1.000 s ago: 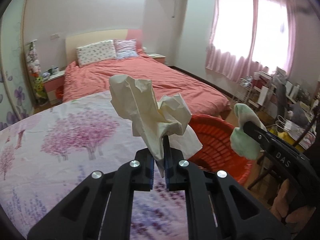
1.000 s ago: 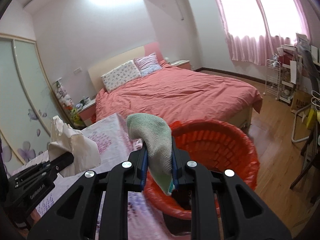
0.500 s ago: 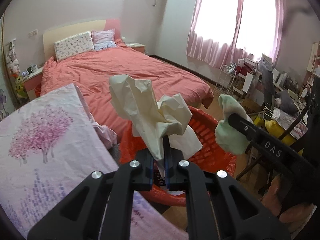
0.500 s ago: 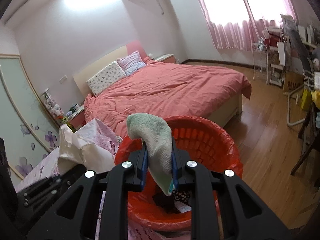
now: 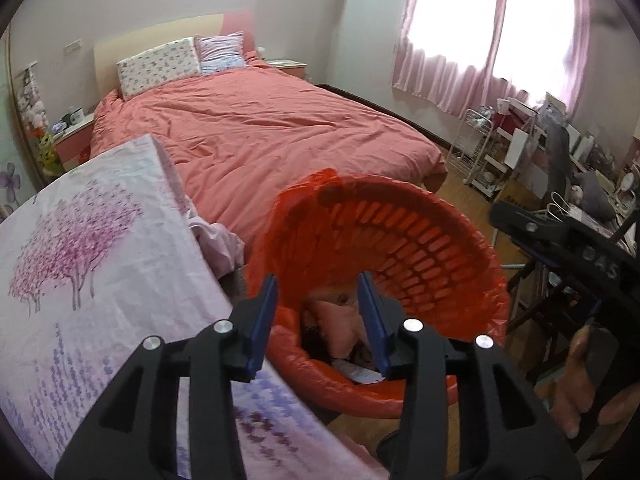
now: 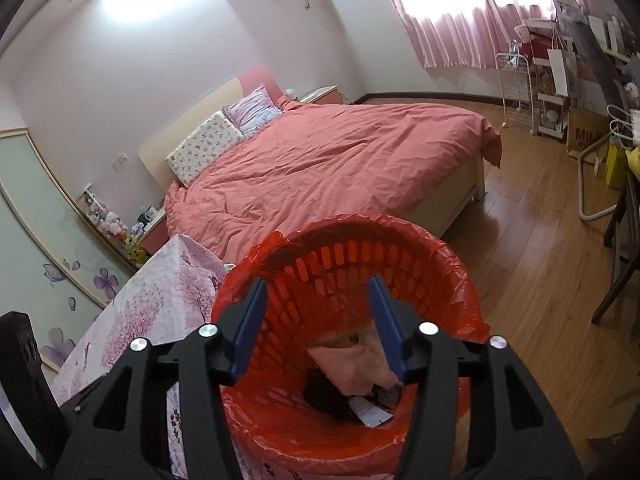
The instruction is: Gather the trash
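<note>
Beside the floral cloth (image 5: 92,264) and short of the red bed (image 5: 260,140) stood the bin (image 5: 448,248). A second earlier the left gripper (image 5: 318,316) had pinched a crumpled tissue; now its jaws were opening with nothing between them. The right gripper (image 6: 316,322), which had clamped a green cloth, was likewise opening, bare. Both pieces probably lay among the trash (image 6: 352,368) in the bin, though blur hid them, so this drop looked done.

Left gripper (image 5: 318,316), right gripper (image 6: 318,322): jaws opening, empty.
</note>
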Tool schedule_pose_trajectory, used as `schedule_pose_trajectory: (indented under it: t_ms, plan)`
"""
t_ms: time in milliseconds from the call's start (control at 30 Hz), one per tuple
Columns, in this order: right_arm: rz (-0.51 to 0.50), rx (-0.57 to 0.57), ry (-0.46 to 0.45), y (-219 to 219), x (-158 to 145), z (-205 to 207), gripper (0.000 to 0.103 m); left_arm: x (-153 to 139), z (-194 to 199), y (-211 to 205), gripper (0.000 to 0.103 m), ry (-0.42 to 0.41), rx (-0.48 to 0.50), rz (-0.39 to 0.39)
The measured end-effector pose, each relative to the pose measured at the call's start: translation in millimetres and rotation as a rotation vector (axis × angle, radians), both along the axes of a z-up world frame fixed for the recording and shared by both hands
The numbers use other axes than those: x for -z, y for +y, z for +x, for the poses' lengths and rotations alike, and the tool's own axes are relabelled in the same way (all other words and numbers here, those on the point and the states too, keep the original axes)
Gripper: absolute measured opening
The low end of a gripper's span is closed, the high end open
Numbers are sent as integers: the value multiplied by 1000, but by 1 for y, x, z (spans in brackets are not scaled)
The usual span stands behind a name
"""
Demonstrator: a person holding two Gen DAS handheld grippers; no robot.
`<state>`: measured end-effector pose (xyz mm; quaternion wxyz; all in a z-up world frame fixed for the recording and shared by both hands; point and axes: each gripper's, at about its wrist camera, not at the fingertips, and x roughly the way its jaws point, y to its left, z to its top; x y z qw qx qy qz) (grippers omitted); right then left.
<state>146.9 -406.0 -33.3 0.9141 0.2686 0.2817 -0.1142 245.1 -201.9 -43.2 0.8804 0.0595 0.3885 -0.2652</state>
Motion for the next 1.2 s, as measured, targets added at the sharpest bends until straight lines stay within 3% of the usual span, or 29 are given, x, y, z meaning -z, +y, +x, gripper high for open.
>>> schedule_pose_trajectory:
  t_ms: [267,367,433,600,767,1200]
  plan:
    - [-140,-4,-62,29,-29,-27,83,-25,-19,51,61,-65,-84,-5]
    - [-209,12,-97,47,-43,-42,96,-42,-37,76,74,-117,-124,-10]
    - [-266,30,-110,60,-51,-53,101,-52,-51,94,87,-158,-165,-7]
    - [-411,99,-111,96,-62,-82,101,-71,-98,140,99,-260,-286,12]
    - [-467,103,-138,123,-62,-112,101,-73,-142,172,99,-308,-379,34]
    - [-543,65,-174,158,-56,-145,101,-64,-215,227,99,-325,-507,-13]
